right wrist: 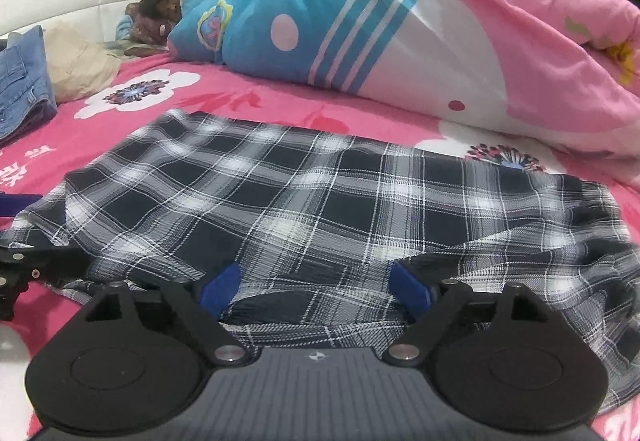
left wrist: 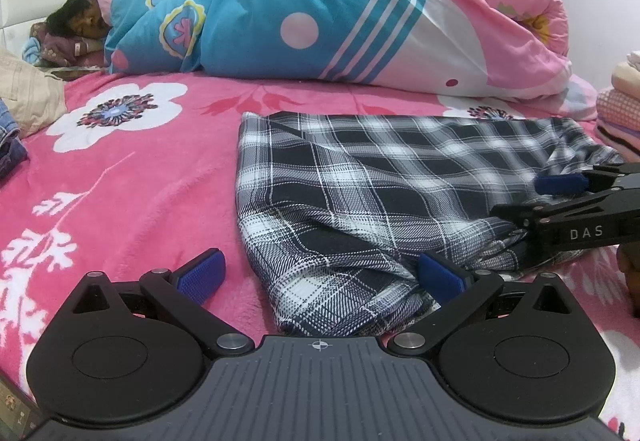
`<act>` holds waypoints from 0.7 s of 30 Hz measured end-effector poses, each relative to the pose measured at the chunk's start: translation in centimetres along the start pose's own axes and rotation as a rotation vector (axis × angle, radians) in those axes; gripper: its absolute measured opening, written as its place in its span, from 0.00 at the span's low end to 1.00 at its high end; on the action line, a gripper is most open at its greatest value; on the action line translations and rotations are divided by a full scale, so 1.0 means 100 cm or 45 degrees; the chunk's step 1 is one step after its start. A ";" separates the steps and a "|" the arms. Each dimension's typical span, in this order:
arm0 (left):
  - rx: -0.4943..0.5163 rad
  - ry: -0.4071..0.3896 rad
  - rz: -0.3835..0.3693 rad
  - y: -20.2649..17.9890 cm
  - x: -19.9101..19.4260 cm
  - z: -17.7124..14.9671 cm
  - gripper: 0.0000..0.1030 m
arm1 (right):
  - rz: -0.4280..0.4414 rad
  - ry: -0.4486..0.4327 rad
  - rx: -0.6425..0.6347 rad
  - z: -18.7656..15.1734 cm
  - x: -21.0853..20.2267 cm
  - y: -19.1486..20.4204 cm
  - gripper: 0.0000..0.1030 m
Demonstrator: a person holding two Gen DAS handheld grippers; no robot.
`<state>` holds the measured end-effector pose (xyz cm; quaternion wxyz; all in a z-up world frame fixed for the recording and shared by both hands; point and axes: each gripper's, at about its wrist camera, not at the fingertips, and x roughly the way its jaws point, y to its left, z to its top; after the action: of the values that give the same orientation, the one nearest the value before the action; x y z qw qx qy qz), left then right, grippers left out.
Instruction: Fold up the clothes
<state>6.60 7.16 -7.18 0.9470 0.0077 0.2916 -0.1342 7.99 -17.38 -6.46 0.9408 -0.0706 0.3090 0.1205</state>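
A black, grey and white plaid garment is spread on the pink flowered bed, partly folded. It is laid mostly flat, with its near edge rumpled and bunched, in front of the rolled blue and pink quilt.

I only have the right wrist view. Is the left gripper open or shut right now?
Observer: Open. The left gripper sits at the near left corner of the plaid garment.
Operator: Where are its fingers?
Observer: Its left finger is over the bare pink blanket; the other is against the cloth.
Operator: Any finished clothes nearby?
Observer: Yes, a folded stack lies just beyond the garment's far right end.
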 end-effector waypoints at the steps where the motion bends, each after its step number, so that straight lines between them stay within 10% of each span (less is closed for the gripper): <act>1: -0.001 0.000 -0.001 0.000 0.000 0.000 1.00 | 0.000 0.002 0.002 0.000 0.000 0.000 0.85; 21: -0.035 -0.010 -0.013 0.005 -0.006 -0.002 1.00 | -0.039 -0.085 -0.100 0.004 -0.020 0.012 0.86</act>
<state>6.14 7.78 -7.03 0.9475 -0.0073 0.2896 -0.1351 6.32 -16.48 -4.98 0.9488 -0.1080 0.2713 0.1206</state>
